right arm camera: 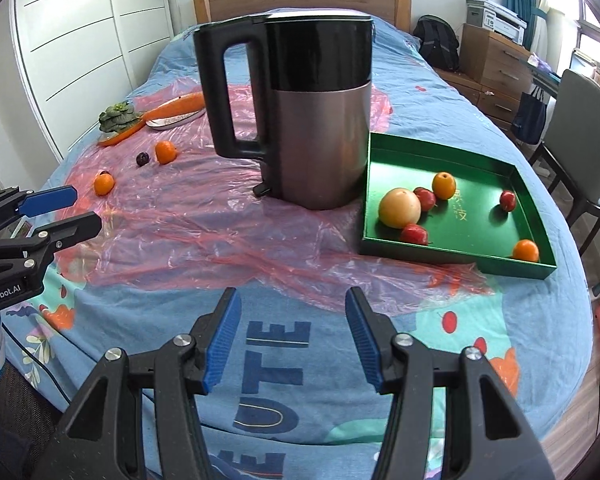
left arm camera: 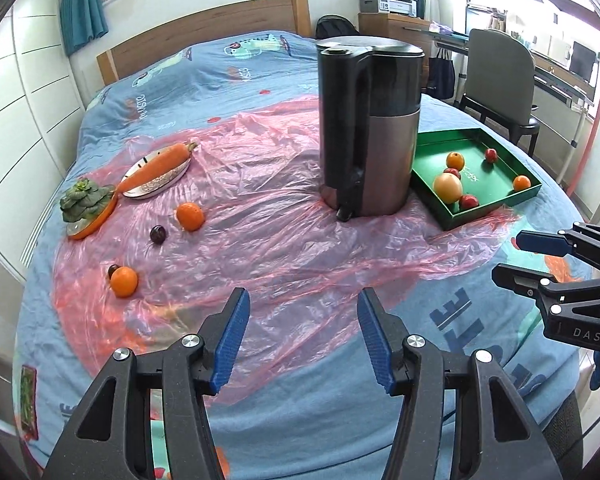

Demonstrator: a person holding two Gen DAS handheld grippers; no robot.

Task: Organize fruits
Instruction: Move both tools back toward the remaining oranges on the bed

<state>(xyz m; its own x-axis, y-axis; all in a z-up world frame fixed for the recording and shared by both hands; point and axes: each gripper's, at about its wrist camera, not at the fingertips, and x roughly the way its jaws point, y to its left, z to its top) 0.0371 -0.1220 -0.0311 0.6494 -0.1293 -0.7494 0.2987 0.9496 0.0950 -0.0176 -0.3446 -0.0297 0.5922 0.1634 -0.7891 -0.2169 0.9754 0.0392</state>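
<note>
A green tray sits right of the kettle and holds a large yellow fruit, two oranges and three small red fruits. Loose on the pink plastic sheet at the left lie two oranges and two dark plums. They also show in the right wrist view: oranges, plum. My left gripper is open and empty above the bed's near part. My right gripper is open and empty, in front of the kettle.
A tall black and grey kettle stands mid-bed between the loose fruit and the tray. A carrot on a plate and a leafy vegetable on an orange dish lie far left. A chair stands right of the bed.
</note>
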